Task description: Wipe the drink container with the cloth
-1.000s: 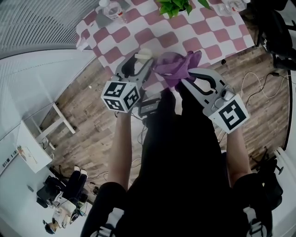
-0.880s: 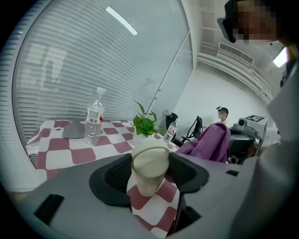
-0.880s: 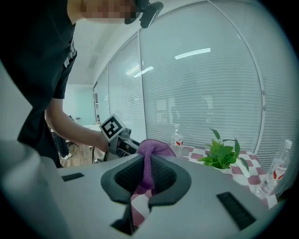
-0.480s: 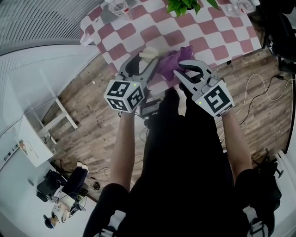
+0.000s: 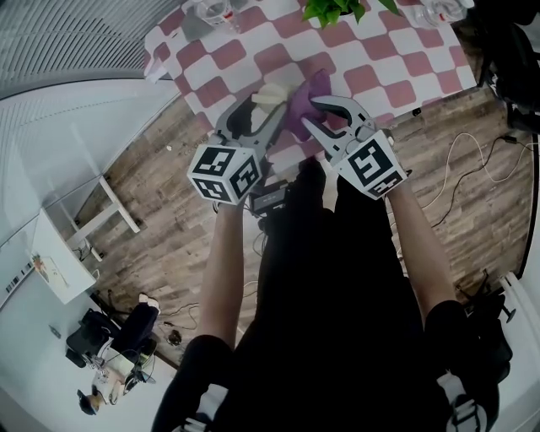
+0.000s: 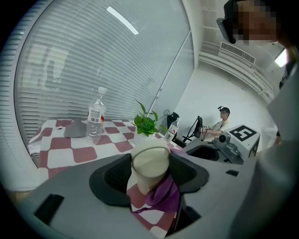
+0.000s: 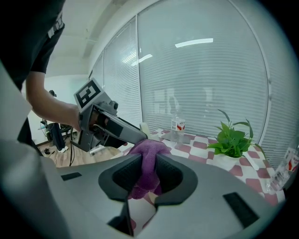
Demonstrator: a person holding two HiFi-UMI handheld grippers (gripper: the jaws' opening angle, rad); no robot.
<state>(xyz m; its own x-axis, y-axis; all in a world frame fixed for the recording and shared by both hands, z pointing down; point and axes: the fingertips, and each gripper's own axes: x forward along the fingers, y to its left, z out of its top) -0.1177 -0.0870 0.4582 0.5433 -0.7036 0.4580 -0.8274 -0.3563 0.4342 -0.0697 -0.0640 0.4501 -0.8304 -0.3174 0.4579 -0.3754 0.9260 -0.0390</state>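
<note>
We find the right gripper (image 7: 148, 173) lower now, beside the cup (image 6: 150, 162), jaws just easing open yet pinching the cloth (image 7: 147, 151). The left gripper (image 6: 152, 181) clamps the cup. Release seems near.

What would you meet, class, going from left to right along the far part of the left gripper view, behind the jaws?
grey object → clear water bottle → potted plant → small bottle → seated person

cup (image 5: 272, 93): base behind left tongs (image 5: 263, 111) | cloth (image 5: 301, 103): partly behind right tongs (image 5: 315, 118) | plant (image 5: 337, 9): cut by top edge
</note>
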